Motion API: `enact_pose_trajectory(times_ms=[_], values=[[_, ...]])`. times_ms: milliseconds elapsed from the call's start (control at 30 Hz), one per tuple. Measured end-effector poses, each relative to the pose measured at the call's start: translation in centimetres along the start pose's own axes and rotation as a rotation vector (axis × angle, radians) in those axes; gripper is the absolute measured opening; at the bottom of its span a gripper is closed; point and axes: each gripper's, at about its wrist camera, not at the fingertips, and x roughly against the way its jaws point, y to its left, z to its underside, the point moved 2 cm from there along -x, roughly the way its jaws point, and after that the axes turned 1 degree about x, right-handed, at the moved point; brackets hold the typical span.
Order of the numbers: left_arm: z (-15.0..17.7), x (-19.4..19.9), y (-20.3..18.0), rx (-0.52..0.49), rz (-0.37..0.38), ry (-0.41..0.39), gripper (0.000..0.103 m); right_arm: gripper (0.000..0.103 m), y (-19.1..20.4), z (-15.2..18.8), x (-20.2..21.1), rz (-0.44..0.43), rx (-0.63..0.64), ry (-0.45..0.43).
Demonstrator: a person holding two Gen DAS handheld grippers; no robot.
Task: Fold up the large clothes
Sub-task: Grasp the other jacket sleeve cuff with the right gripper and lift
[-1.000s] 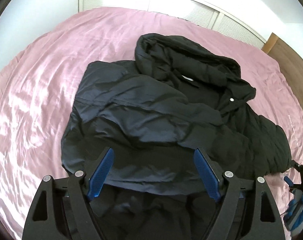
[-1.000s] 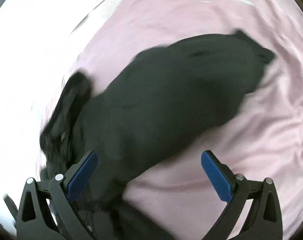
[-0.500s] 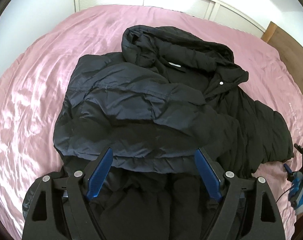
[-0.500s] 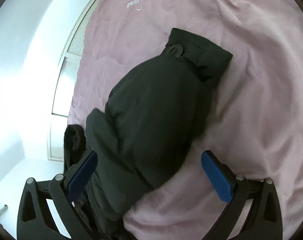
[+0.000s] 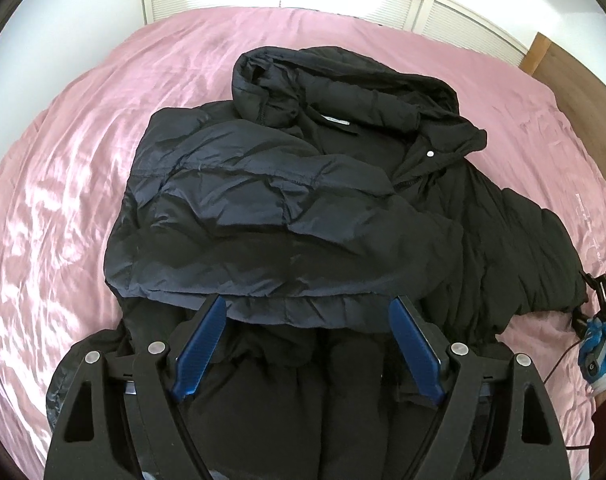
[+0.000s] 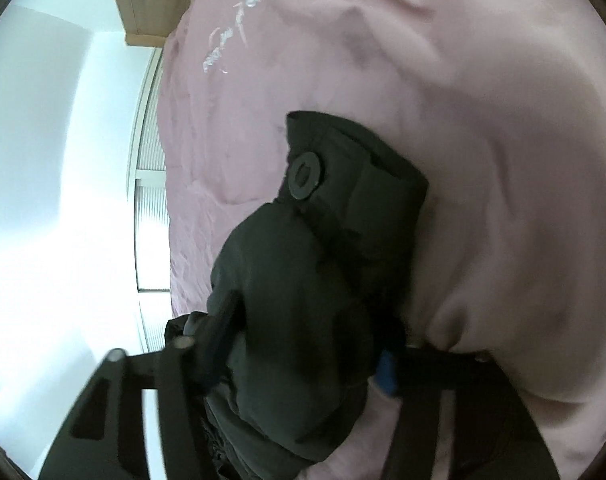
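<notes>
A black hooded puffer jacket (image 5: 287,208) lies on the pink bed sheet (image 5: 63,184), hood toward the far wall, its left side folded over the chest. My left gripper (image 5: 307,344) is open and empty, hovering above the jacket's lower body. In the right wrist view the jacket's right sleeve (image 6: 319,280), with a round button at the cuff (image 6: 305,176), lies between my right gripper's (image 6: 303,344) blue pads (image 6: 385,374), which have closed in on it. The right gripper also shows at the right edge of the left wrist view (image 5: 599,312).
The bed sheet (image 6: 483,120) spreads around the jacket on all sides. White louvred doors (image 5: 343,4) stand behind the bed. A wooden headboard (image 5: 575,80) runs along the right side.
The right gripper moved down onto the sleeve and its jaws closed around it. The left gripper drew back slightly over the jacket and stayed open.
</notes>
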Motion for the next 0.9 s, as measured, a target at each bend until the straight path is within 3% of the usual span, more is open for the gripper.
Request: enact_pose_trajectory(times_ms=[67, 167, 500, 700, 900], values=[[0.1, 0.1, 0.0, 0.003, 0.005, 0.001, 0.082, 0.026, 0.6, 0.0, 0.3, -0.005, 0.029, 0.0], [0.2, 0.3, 0.1, 0.014, 0.012, -0.001, 0.082, 0.016, 2.5, 0.1, 0.5, -0.009, 0.081, 0.0], [-0.7, 1.7, 2.1, 0.064, 0.034, -0.018, 0.082, 0.014, 13.4, 3.9, 1.4, 0.04, 0.468, 0.046], [-0.7, 2.6, 3.4, 0.09, 0.052, -0.016, 0.082, 0.014, 20.0, 9.4, 0.5, 0.04, 0.676, 0.107], [-0.7, 3.4, 4.3, 0.089, 0.079, -0.008, 0.082, 0.014, 25.4, 17.0, -1.4, 0.023, 0.848, 0.197]])
